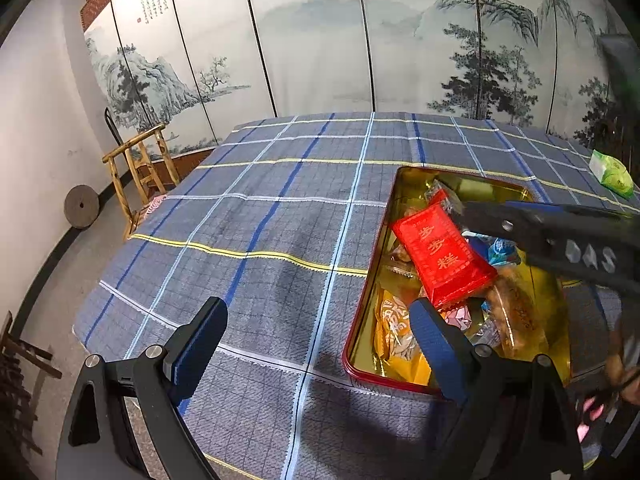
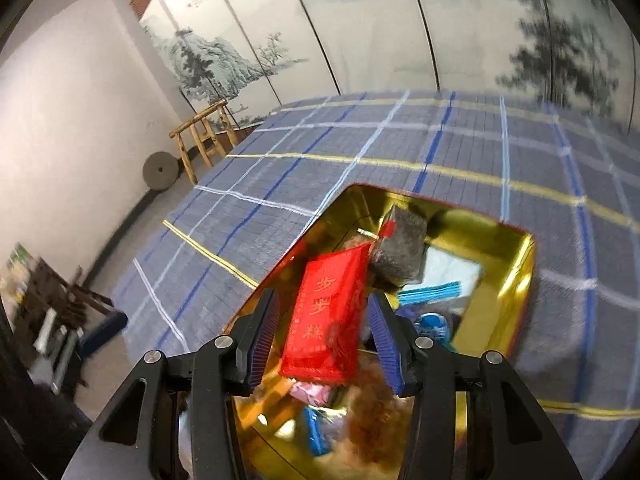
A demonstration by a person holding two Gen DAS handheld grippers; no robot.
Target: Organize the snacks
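Red packet [image 2: 328,320] labelled 步步糕, gold characters

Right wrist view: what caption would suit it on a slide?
Right gripper, jaws open around a red packet, over a gold tin of snacks on a plaid cloth.

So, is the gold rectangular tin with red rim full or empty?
Partly full: the gold rectangular tin has no lid, and wrapped snacks, including a red packet, cover most of its floor.
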